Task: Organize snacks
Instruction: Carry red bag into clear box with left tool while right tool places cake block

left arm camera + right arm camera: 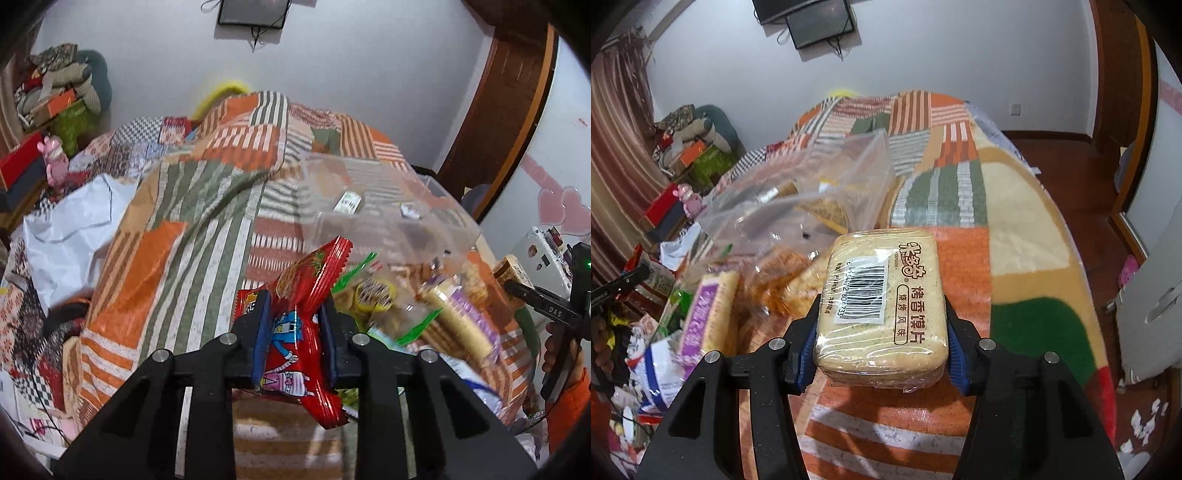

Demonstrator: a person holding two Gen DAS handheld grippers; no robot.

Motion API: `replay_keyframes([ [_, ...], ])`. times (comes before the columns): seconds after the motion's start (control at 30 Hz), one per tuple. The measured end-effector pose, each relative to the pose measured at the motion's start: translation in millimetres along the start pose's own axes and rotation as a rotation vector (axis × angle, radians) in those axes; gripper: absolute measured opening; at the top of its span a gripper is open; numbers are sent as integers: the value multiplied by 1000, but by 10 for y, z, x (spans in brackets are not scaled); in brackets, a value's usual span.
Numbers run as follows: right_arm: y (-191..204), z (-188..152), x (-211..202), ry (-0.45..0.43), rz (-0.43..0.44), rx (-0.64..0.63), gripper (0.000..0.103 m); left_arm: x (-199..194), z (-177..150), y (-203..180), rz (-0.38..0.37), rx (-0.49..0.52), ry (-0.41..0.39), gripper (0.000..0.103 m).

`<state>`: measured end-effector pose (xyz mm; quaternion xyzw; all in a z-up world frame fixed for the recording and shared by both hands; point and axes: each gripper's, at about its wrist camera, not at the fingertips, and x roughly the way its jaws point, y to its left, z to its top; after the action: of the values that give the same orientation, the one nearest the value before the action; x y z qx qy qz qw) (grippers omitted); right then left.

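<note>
Patchwork bedding in orange, green and white stripes covers the bed [960, 177] that serves as the work area, in a bedroom with pale walls. Nearest in the left wrist view, the left hand-held gripper [295, 332] is clamped on a red snack packet [299, 325], its blue pads pinching the crinkled foil near the middle so that one serrated end sticks up and the other droops below the jaws; the packet is held up off the blanket. Nearest in the right wrist view, the right hand-held gripper [882, 332] is clamped across the sides of a wrapped pack of baked bun slices [882, 299], a flat, rounded beige block in clear film with a barcode label and brown Chinese lettering on top, carried level above the orange patch of the cover. Just beyond both grippers lies the loose heap of snacks [424, 310]: a purple-labelled sleeve of round crackers [709, 314], green-edged wrappers, orange-tinted biscuit bags and a blue-and-white packet, all jumbled and touching. Behind the heap stands a clear plastic bag [798, 206], crumpled and open-looking, with a few items dimly visible inside; whether it is the intended container I cannot tell. Judging from this, sorting is at an early to middle stage: two items are in hand, none looks neatly placed, and most of the pile remains to be dealt with.
</note>
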<state>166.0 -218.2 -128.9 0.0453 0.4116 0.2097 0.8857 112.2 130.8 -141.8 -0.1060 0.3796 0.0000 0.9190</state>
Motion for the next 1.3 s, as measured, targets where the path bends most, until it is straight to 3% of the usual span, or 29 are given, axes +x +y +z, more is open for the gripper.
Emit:
replay_keyframes([
  [0.33, 109, 277, -104, -79, 37, -16, 52, -158, 430, -241, -49, 38, -86, 25],
  [0.77, 455, 699, -23, -157, 112, -91, 52, -3, 930, -568, -67, 94, -163, 25],
  [1.2, 695, 993, 380, -138, 149, -130, 52, 508, 1197, -705, -93, 93, -132, 24],
  [1.3, 746, 1026, 488, -115, 158, -138, 52, 649, 1249, -726, -94, 93, -119, 20],
])
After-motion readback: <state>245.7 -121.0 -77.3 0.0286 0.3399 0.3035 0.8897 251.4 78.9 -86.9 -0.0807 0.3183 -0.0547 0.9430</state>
